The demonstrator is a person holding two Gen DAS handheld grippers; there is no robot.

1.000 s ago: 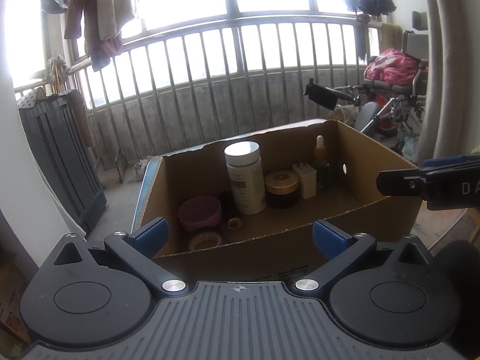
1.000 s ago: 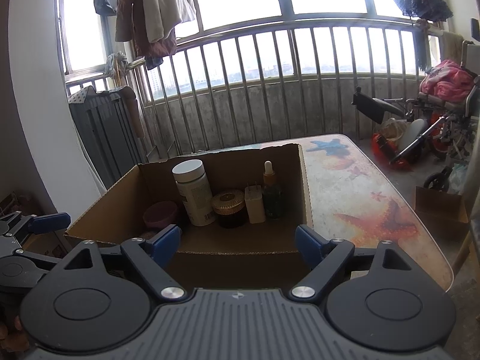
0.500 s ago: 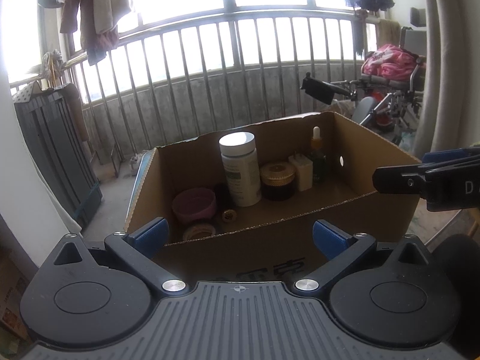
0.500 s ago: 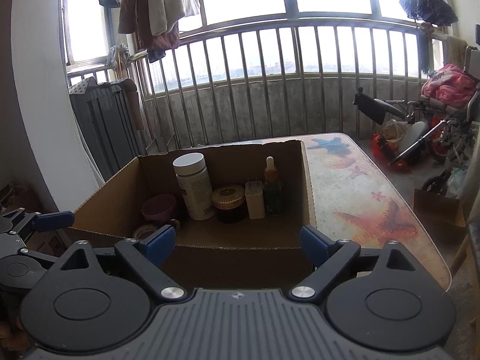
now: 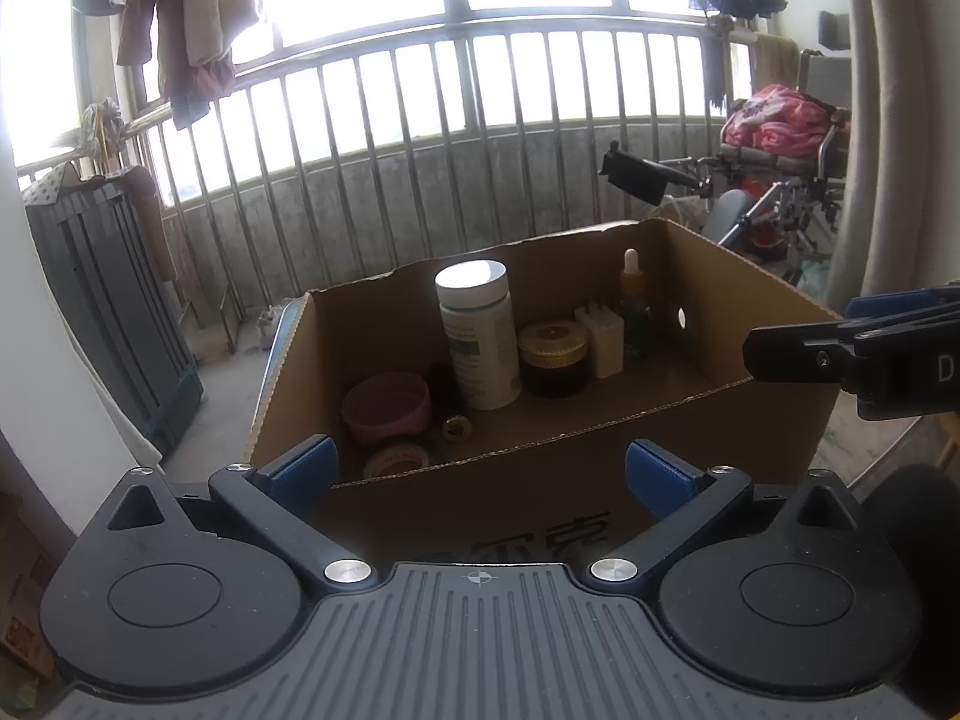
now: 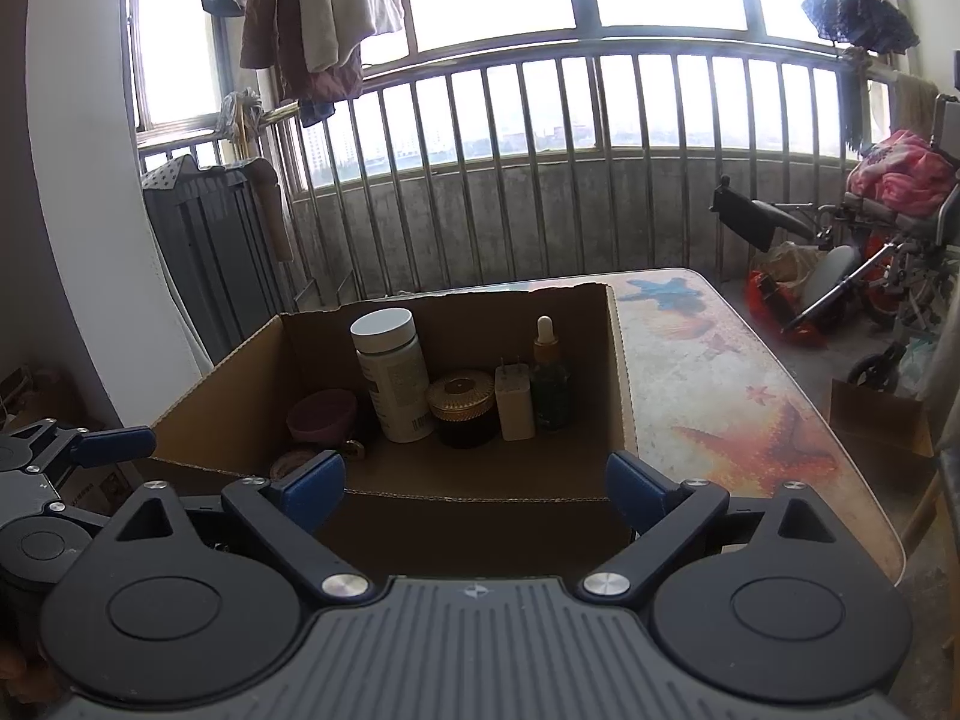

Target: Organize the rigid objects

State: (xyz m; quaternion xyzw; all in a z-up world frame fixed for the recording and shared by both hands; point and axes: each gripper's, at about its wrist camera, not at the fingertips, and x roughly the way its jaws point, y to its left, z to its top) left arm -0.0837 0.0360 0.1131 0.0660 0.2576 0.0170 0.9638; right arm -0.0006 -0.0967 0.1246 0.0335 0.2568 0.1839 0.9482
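Note:
An open cardboard box (image 5: 774, 420) (image 6: 618, 372) stands on the table. In it are a white pill bottle (image 5: 477, 339) (image 6: 393, 381), a dark jar with a gold lid (image 5: 553, 358) (image 6: 465, 407), a white charger plug (image 5: 607, 339) (image 6: 514, 402), a green dropper bottle (image 5: 634, 315) (image 6: 549, 381), a pink bowl (image 5: 387, 407) (image 6: 321, 414), a tape roll (image 5: 396, 461) and a small gold cap (image 5: 457, 427). My left gripper (image 5: 480, 471) is open and empty before the box's near wall. My right gripper (image 6: 477, 489) is open and empty, also short of the box.
The table top (image 6: 720, 396) with starfish print extends right of the box. A metal railing (image 6: 540, 180) and a dark folded rack (image 6: 210, 240) stand behind. A wheelchair with pink cloth (image 6: 888, 228) is at the far right. The other gripper shows at each view's edge (image 5: 852, 351) (image 6: 54, 462).
Both grippers have drawn back and risen slightly, so the box sits a little lower and farther in view. The box contents have not moved.

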